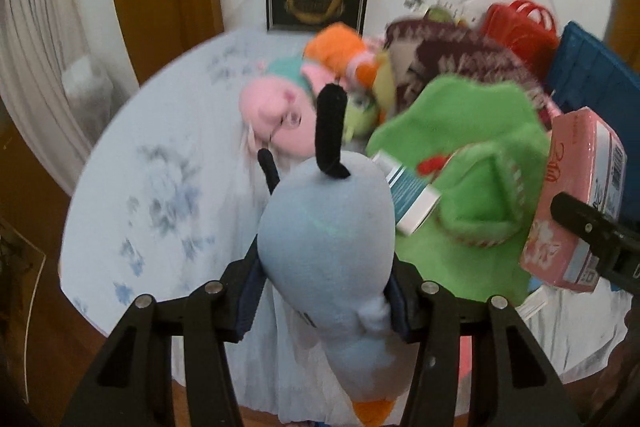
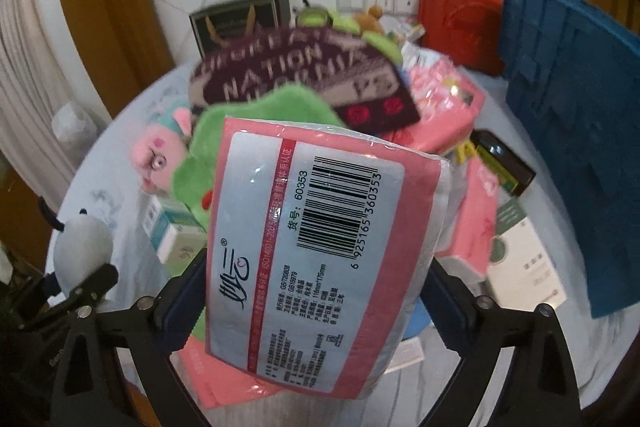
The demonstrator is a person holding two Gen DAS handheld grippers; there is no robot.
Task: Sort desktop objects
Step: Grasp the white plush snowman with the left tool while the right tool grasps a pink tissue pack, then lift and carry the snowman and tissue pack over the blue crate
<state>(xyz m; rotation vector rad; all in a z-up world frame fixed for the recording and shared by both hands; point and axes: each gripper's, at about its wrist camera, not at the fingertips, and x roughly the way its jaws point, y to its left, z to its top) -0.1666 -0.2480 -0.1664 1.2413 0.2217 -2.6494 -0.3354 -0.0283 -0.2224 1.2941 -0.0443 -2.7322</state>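
The left claw (image 1: pixel 324 291) clamps a pale blue plush bird (image 1: pixel 326 227) with black head tufts, held above the floral-clothed worktop (image 1: pixel 160 187), just left of the green plush (image 1: pixel 464 131). The right claw (image 2: pixel 316 291) grips a pink tissue pack (image 2: pixel 320 247), lifted in front of that green plush, barcode facing up

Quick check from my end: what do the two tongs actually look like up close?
Both tongs, left and right, look alike: matte black angular frames with triangular cut-outs, silver round bolt heads on top, and dark blue pads lining the inner faces. No cables, sleeves or hands show.
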